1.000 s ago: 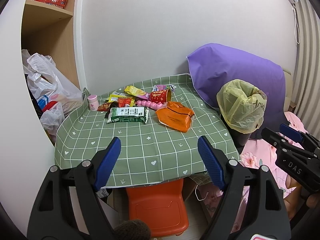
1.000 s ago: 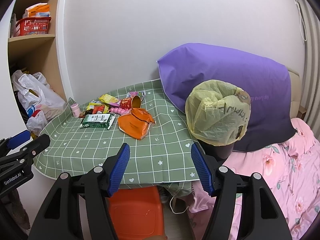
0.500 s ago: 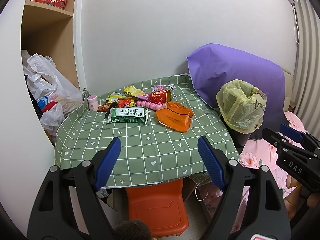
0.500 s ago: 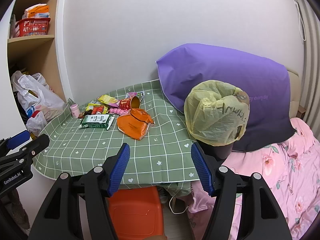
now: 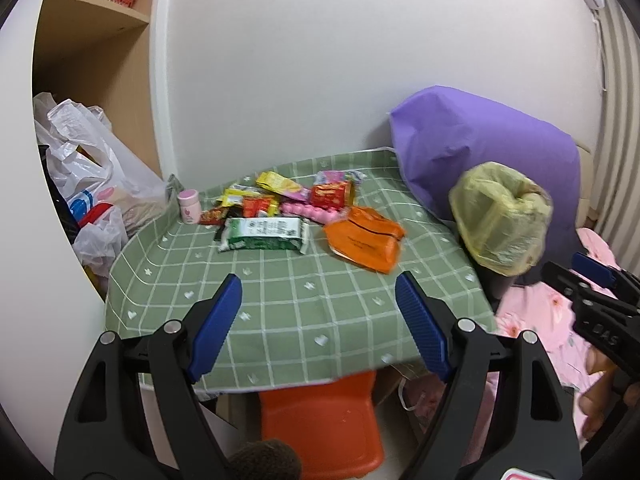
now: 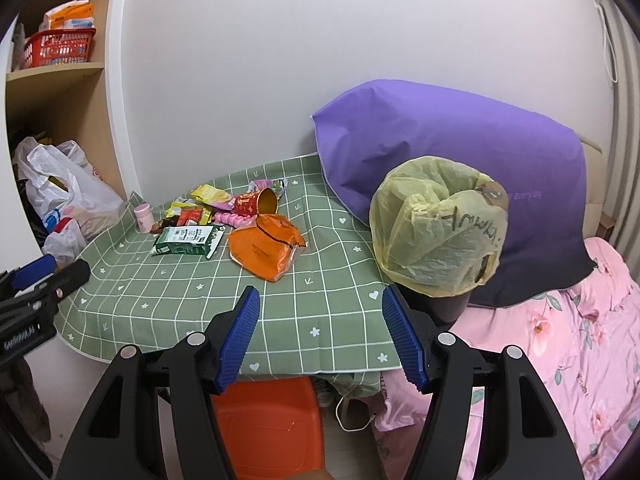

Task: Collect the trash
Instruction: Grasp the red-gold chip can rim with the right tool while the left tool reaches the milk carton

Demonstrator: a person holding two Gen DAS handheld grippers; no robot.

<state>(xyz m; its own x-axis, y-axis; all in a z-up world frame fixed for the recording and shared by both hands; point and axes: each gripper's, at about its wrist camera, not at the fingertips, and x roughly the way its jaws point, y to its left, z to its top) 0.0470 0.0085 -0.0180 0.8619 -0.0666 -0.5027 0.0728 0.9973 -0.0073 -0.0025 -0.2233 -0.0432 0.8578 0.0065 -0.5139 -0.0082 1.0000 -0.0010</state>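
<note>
Trash lies in a heap at the far side of a table with a green checked cloth (image 5: 304, 312) (image 6: 168, 304): an orange bag (image 5: 362, 243) (image 6: 266, 250), a green and white carton (image 5: 264, 239) (image 6: 188, 240), a red paper cup on its side (image 5: 331, 195) (image 6: 258, 203), a pink strip (image 5: 308, 212), yellow and red wrappers (image 5: 256, 200) (image 6: 192, 210), and a small pink bottle (image 5: 189, 206) (image 6: 143, 218). A bin lined with a yellow bag (image 5: 500, 226) (image 6: 438, 236) stands right of the table. My left gripper (image 5: 320, 310) and right gripper (image 6: 320, 320) hang open and empty above the table's near edge.
An orange stool (image 5: 320, 424) (image 6: 268, 428) is tucked under the table. A purple cushion (image 6: 452, 144) leans on the wall behind the bin, over pink floral bedding (image 6: 560, 352). White plastic bags (image 5: 88, 184) fill the lower shelf at left, with a red basket (image 6: 56, 48) above.
Both views have shifted only slightly; the grippers stay open and the trash has not moved.
</note>
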